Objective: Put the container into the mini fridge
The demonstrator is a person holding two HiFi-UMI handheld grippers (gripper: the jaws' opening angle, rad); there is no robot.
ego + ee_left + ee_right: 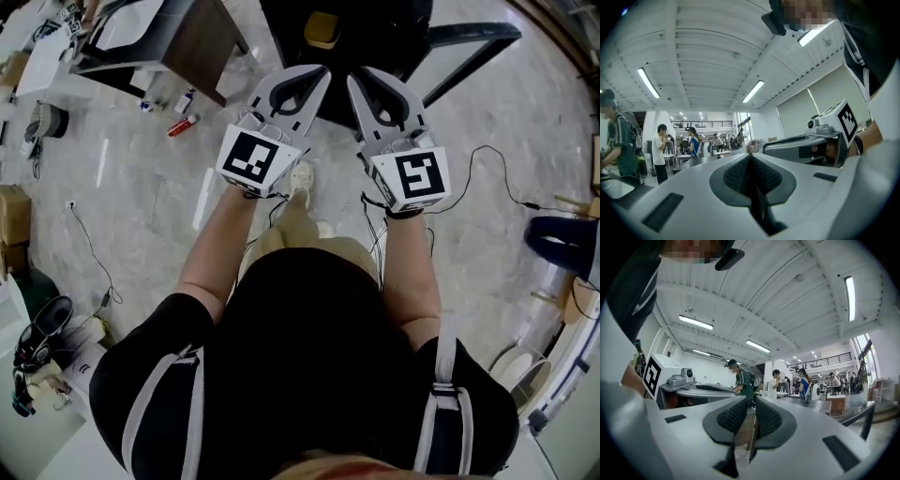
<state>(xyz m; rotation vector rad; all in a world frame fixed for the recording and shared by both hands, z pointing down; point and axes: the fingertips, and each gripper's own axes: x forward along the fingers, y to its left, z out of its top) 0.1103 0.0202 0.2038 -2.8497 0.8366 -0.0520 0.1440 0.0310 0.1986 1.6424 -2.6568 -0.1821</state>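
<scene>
Both grippers are held side by side in front of the person's chest, pointing away over the floor. My left gripper [323,73] [750,157] has its jaws pressed together with nothing between them. Beside it, my right gripper [354,77] [753,401] is also shut and empty, with only a thin slit between its pads. Beyond the fingertips a small yellowish container [322,30] rests on a dark body [394,28] at the top of the head view. I cannot tell whether that dark body is the mini fridge. Neither gripper view shows the container.
A wooden table [187,37] stands at the upper left, with small bottles [183,124] on the floor beside it. Cables [89,248] trail over the grey floor and a cardboard box [13,214] sits at the left edge. People [661,145] [740,380] stand at distant tables.
</scene>
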